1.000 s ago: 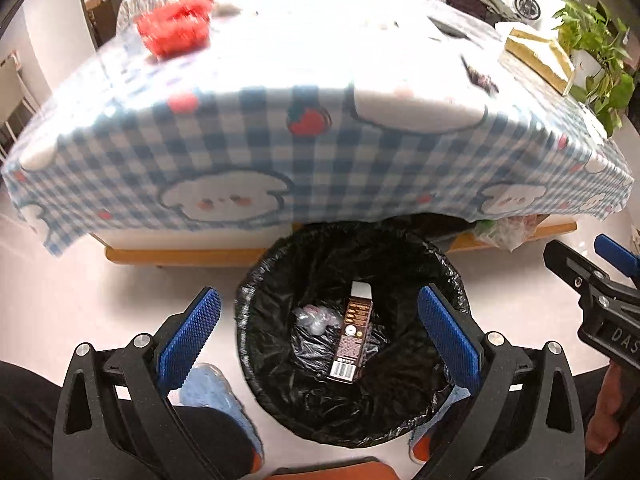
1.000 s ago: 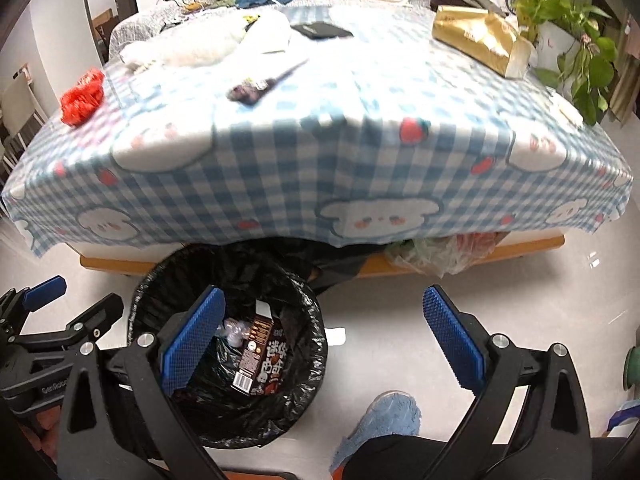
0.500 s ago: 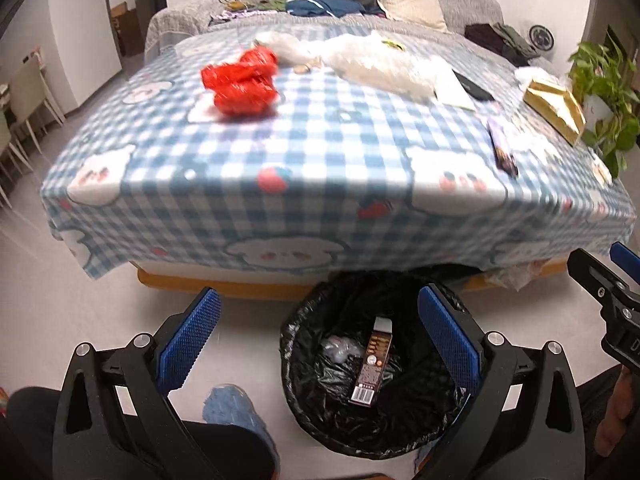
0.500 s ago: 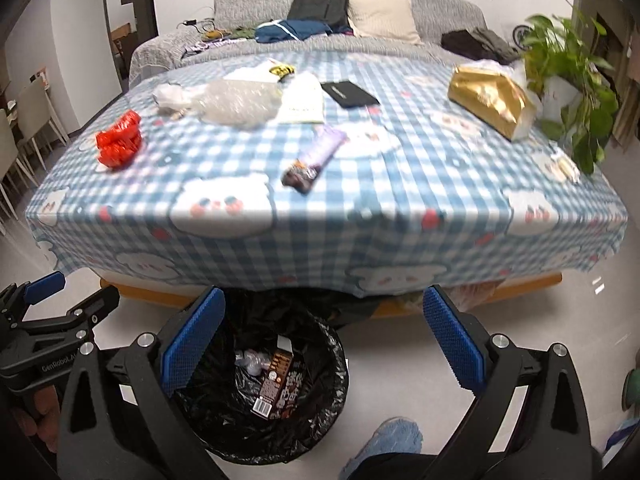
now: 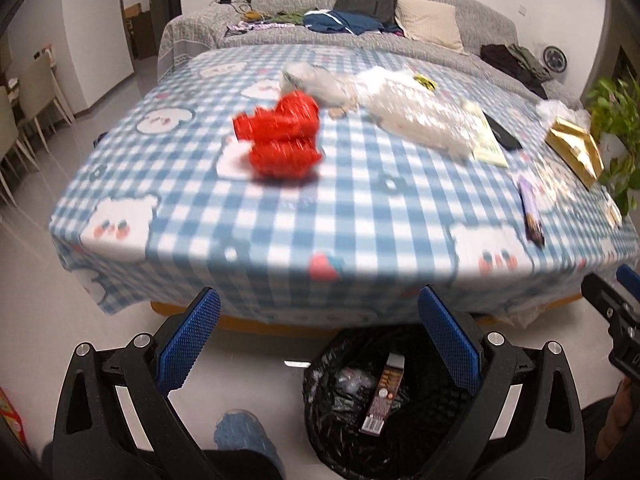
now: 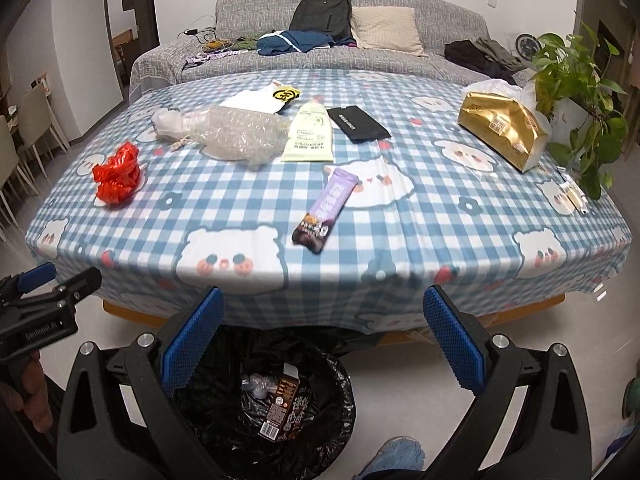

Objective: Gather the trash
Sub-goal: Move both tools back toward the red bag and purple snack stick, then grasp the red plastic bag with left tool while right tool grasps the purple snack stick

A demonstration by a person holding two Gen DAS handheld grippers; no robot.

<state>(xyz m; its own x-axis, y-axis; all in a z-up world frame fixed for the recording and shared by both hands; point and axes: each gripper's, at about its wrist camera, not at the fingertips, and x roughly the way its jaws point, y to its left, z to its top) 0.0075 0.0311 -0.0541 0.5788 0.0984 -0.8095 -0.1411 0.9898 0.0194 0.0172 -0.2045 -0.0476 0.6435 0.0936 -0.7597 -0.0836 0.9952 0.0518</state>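
L gripper (image 5: pixel 318 344): jaws wide apart, holding nothing. R gripper (image 6: pixel 324 340): same. Bin (image 6: pixel 340 412) below both, at 6 o'clock, carton (image 6: pixel 284 412) inside. Table (image 6: pixel 400 240) at 12: purple wrapper (image 6: pixel 324 210) center, red bag (image 6: pixel 116 174) at 10.

In the left wrist view motion blur smears the red bag (image 5: pixel 282 136) and clear wrap (image 5: pixel 416 118) on the bench (image 5: pixel 360 216). The bin (image 6: pixel 308 436) has its far rim hidden under the bench's near edge, and the fingers (image 6: pixel 192 340) cover its left side. Print on the carton (image 6: pixel 282 412) inside is too small to read.
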